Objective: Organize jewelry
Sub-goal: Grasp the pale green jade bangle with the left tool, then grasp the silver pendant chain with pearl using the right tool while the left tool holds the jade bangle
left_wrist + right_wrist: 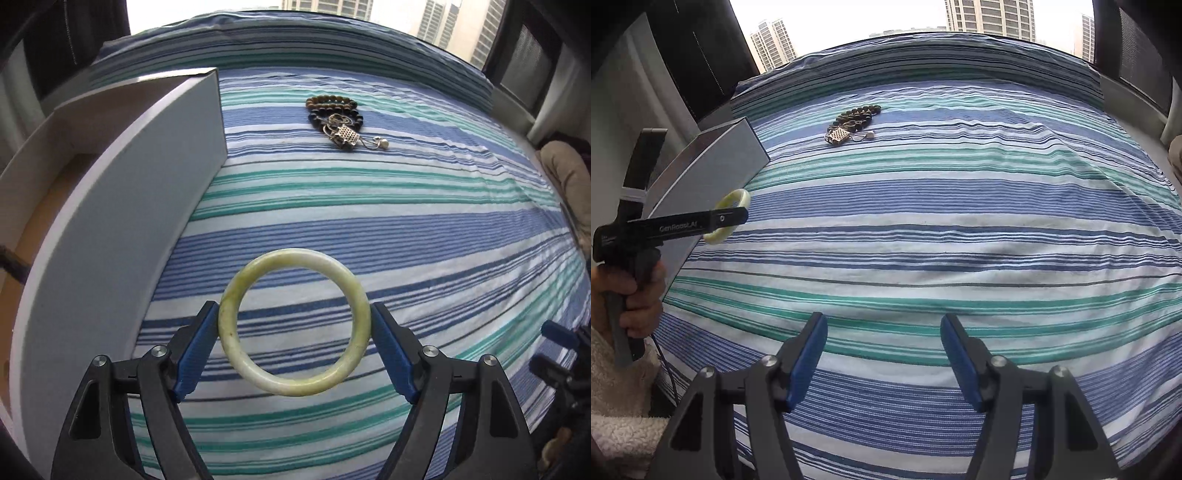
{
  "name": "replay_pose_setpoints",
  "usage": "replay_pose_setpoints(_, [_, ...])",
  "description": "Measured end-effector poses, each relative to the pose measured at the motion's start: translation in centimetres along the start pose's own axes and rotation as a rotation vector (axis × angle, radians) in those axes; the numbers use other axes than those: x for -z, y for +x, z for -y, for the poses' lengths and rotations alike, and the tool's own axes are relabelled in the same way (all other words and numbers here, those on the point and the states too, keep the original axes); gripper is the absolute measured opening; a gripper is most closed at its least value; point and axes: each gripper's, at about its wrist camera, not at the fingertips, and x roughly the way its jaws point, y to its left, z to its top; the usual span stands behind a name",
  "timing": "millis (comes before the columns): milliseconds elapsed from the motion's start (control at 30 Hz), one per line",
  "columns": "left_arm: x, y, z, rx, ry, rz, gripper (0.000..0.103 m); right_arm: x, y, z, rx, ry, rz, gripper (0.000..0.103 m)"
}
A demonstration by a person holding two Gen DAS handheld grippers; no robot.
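My left gripper (294,321) is shut on a pale green jade bangle (258,373), held upright above the striped bed, just right of a white open box (122,229). The bangle (733,197) and left gripper (738,216) also show in the right wrist view, beside the box (705,173). A pile of jewelry lies farther back on the bed: brown and dark bead bracelets (332,107) and a silver pendant with chain (347,134); the pile also shows in the right wrist view (853,122). My right gripper (884,332) is open and empty, low over the near bed.
The blue, teal and white striped bedsheet (960,240) covers the whole surface. Windows and dark frames stand behind the bed. A beige cushion (569,184) lies at the right edge. A hand (631,291) holds the left gripper's handle.
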Motion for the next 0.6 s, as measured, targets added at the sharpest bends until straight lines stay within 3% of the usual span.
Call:
replay_pose_setpoints(133, [2.0,-0.2,-0.9,-0.022,-0.035,0.003,0.082,-2.9,-0.2,-0.2,-0.039,-0.057,0.005,0.065])
replay_pose_setpoints(300, [3.3,0.9,-1.5,-0.029,-0.062,-0.004,0.082,-10.4,1.6,-1.8,-0.066,-0.184,0.023,0.065])
replay_pose_setpoints(500, [4.1,1.5,-1.5,-0.055,-0.067,0.001,0.082,-19.2,10.2,-4.8,-0.171,-0.313,-0.013,0.065])
replay_pose_setpoints(600, [4.4,1.1,-1.7,-0.04,-0.072,0.003,0.083,-21.6,15.3,-6.4,-0.137,-0.372,-0.046,0.065])
